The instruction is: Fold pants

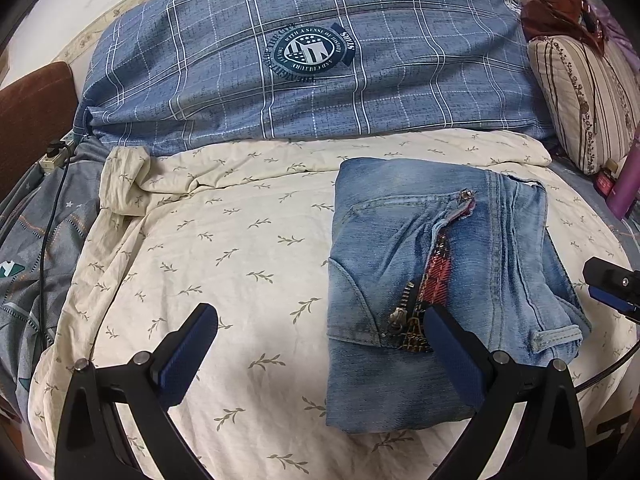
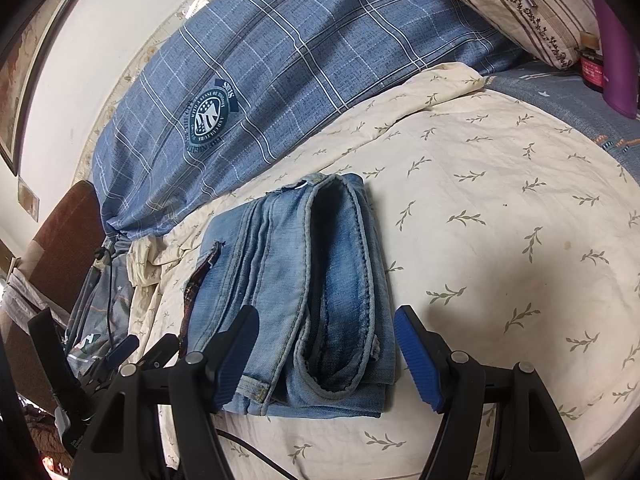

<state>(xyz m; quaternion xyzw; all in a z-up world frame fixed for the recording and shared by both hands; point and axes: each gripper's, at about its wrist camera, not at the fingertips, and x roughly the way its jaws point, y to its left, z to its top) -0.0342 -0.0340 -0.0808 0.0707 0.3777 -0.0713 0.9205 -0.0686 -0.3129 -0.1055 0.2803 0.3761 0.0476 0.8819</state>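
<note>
The light blue jeans [image 1: 432, 264] lie folded into a compact stack on the cream leaf-print sheet [image 1: 224, 240], zipper and red plaid lining facing up. My left gripper [image 1: 320, 320] is open and empty, its right finger over the near edge of the jeans. In the right wrist view the jeans [image 2: 320, 280] show their stacked folded edges and waistband. My right gripper [image 2: 326, 324] is open and empty, its fingers on either side of the stack's near end. The right gripper's tip also shows in the left wrist view [image 1: 612, 284] at the far right.
A blue plaid quilt [image 1: 312, 64] lies folded along the back by the wall. A striped pillow [image 1: 588, 100] and a purple bottle [image 1: 628, 184] sit at the right. A power strip with a black cable [image 1: 56, 156] lies at the left edge near a brown headboard [image 1: 32, 120].
</note>
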